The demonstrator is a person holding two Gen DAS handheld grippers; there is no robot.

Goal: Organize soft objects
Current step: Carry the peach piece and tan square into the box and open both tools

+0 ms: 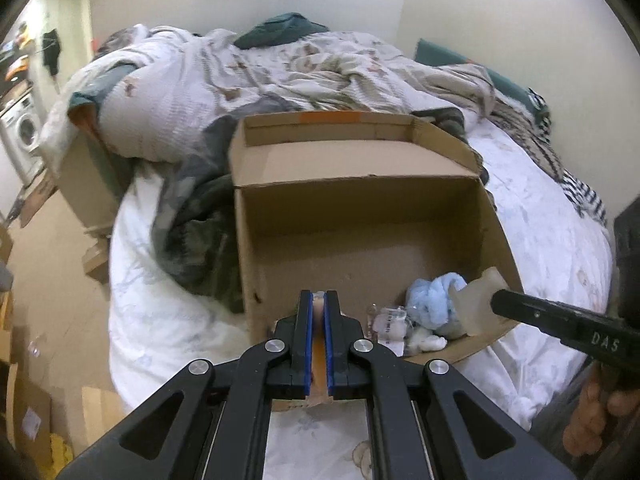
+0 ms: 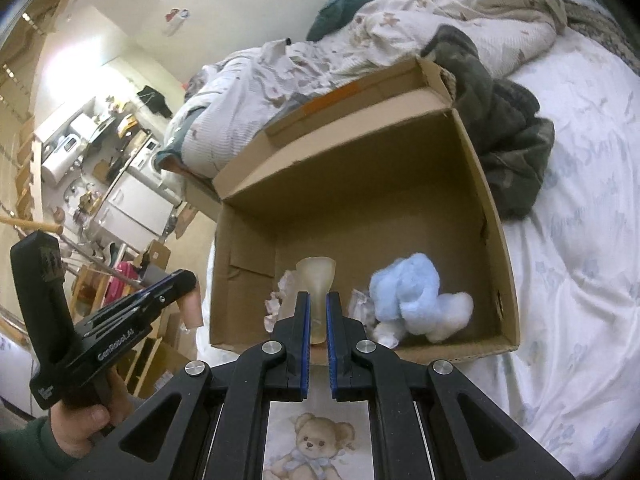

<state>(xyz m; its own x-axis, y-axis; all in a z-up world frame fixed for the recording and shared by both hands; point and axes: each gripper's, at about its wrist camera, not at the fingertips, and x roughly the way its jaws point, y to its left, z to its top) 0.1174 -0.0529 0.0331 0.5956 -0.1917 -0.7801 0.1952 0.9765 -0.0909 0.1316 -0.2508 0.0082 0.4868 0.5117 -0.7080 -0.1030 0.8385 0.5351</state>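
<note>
Right wrist: right gripper (image 2: 318, 312) clamps a translucent piece (image 2: 316, 276) over the box's near edge (image 2: 248, 350) (left gripper (image 1: 319, 312) clamps something pinkish).

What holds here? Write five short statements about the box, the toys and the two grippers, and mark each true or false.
1. The cardboard box sits on the bed. True.
2. A light blue plush toy lies inside the box. True.
3. The right gripper is wide open and holds nothing. False: it is shut on a translucent soft object.
4. The left gripper grips a peach-coloured soft object. True.
5. The box is packed full to the rim. False: most of its floor is bare, with items only at the near end.
</note>
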